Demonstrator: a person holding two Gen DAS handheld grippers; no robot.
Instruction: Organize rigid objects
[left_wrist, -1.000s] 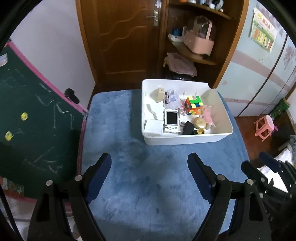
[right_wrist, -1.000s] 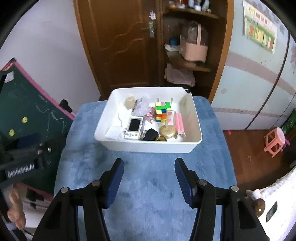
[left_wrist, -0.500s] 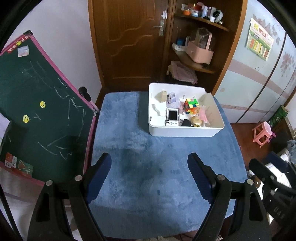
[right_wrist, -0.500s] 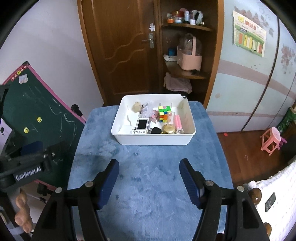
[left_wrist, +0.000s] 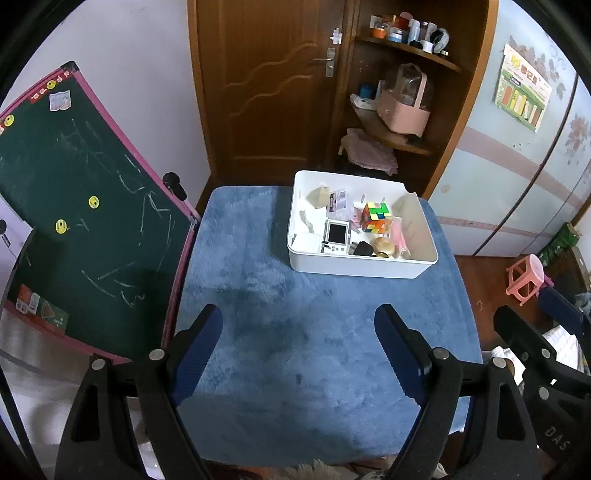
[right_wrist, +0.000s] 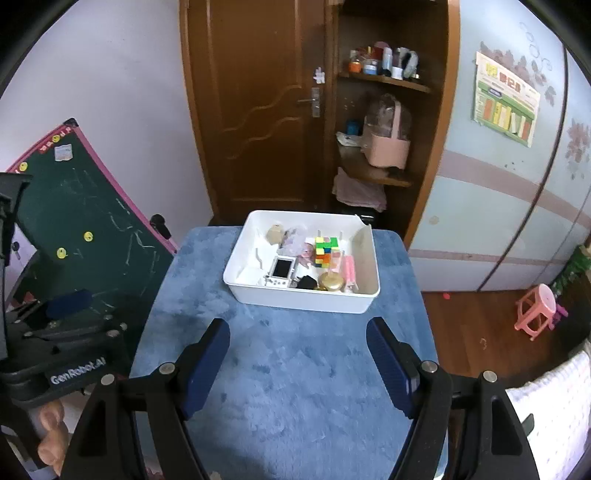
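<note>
Now my left gripper (left_wrist: 299, 343) hangs wide and empty, while the right gripper (right_wrist: 298, 356) is opening, also empty; the cube (right_wrist: 326, 250) inside the bin (right_wrist: 303, 302) looks stiff and light, so I would pinch its flat sides.

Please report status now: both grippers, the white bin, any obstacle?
Left gripper open, empty. Right gripper opening, nothing between its jaws. White plastic bin on blue plush cloth, small items inside. No obstacle before it.

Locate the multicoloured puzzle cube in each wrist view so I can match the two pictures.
Left wrist view: the puzzle cube sits right of centre, upper half, inside the white bin, just right of the small white screen device.
Right wrist view: the puzzle cube sits near the picture's centre, in the same bin, right of the device.
Shared landmark: the brown door behind the bin.
</note>
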